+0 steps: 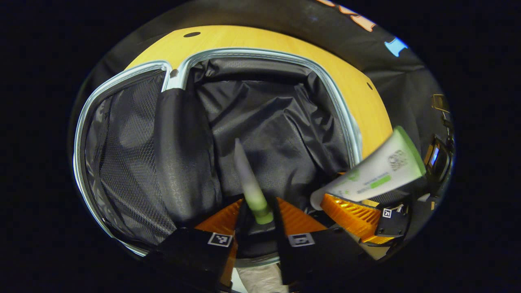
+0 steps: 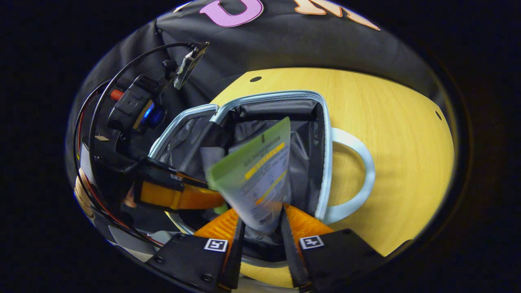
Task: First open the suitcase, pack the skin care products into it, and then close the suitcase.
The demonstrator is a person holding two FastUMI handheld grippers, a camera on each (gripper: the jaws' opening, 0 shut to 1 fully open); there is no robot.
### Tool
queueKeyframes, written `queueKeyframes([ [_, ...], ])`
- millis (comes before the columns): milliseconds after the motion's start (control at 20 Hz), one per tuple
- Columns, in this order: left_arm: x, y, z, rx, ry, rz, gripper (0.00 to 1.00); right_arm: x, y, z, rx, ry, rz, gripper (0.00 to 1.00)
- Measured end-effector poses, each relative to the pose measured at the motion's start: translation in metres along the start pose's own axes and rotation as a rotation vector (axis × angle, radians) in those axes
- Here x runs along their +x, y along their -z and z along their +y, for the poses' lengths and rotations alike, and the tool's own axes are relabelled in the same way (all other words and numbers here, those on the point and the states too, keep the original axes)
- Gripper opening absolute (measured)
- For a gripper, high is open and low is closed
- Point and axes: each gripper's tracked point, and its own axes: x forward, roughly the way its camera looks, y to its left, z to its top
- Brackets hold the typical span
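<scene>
Gripping tubes [image 1: 250,183] [image 2: 256,179] above open suitcase [image 1: 344,118], both tongs [image 1: 257,219] [image 2: 260,228]

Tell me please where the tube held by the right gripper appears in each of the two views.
Left gripper view: the tube is at the right, tilted, beyond the suitcase rim, its cap end in the right gripper.
Right gripper view: the same tube is at centre, rising from between that gripper's own fingers over the open suitcase.
Shared landmark: the pale blue suitcase rim on the yellow table.
</scene>
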Motion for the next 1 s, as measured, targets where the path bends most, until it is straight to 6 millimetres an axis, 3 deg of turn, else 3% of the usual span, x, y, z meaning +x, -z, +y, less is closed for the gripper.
queueKeyframes([
  [50, -0.003, -0.001, 0.001, 0.024, -0.013, -0.009, 0.48, 0.003, 0.0, 0.002, 0.008, -0.011, -0.001, 0.4],
  [100, -0.005, -0.004, 0.0, 0.044, -0.022, -0.022, 0.53, 0.002, -0.002, 0.004, 0.019, -0.016, -0.007, 0.54],
  [150, -0.008, -0.005, -0.001, 0.06, -0.027, -0.031, 0.58, 0.0, -0.004, 0.006, 0.025, -0.026, -0.016, 0.6],
  [250, -0.015, -0.005, -0.005, 0.062, -0.027, -0.042, 0.66, -0.005, -0.007, 0.009, 0.021, -0.038, -0.033, 0.72],
  [300, -0.02, -0.006, -0.007, 0.06, -0.023, -0.05, 0.63, -0.005, -0.009, 0.011, 0.015, -0.043, -0.048, 0.82],
  [350, -0.026, -0.008, -0.008, 0.057, -0.019, -0.064, 0.69, -0.01, -0.012, 0.012, 0.009, -0.046, -0.07, 0.91],
  [400, -0.033, -0.01, -0.007, 0.054, -0.019, -0.082, 0.69, -0.015, -0.017, 0.012, 0.005, -0.045, -0.097, 0.99],
  [450, -0.041, -0.013, -0.005, 0.044, -0.023, -0.102, 0.75, -0.028, -0.024, 0.01, 0.007, -0.044, -0.13, 0.98],
  [500, -0.051, -0.015, -0.003, 0.035, -0.023, -0.124, 0.69, -0.036, -0.031, 0.008, 0.016, -0.039, -0.165, 0.98],
  [600, -0.073, -0.022, 0.007, 0.012, -0.034, -0.175, 0.69, -0.054, -0.045, -0.002, 0.047, -0.024, -0.241, 0.98],
  [850, -0.128, -0.024, 0.08, -0.109, -0.124, -0.27, 0.69, -0.106, -0.074, -0.065, 0.132, 0.122, -0.413, 0.98],
  [900, -0.139, -0.022, 0.1, -0.139, -0.147, -0.286, 0.74, -0.117, -0.078, -0.08, 0.147, 0.163, -0.44, 0.98],
  [1000, -0.157, -0.018, 0.145, -0.203, -0.204, -0.313, 0.69, -0.138, -0.077, -0.106, 0.176, 0.229, -0.473, 0.98],
])
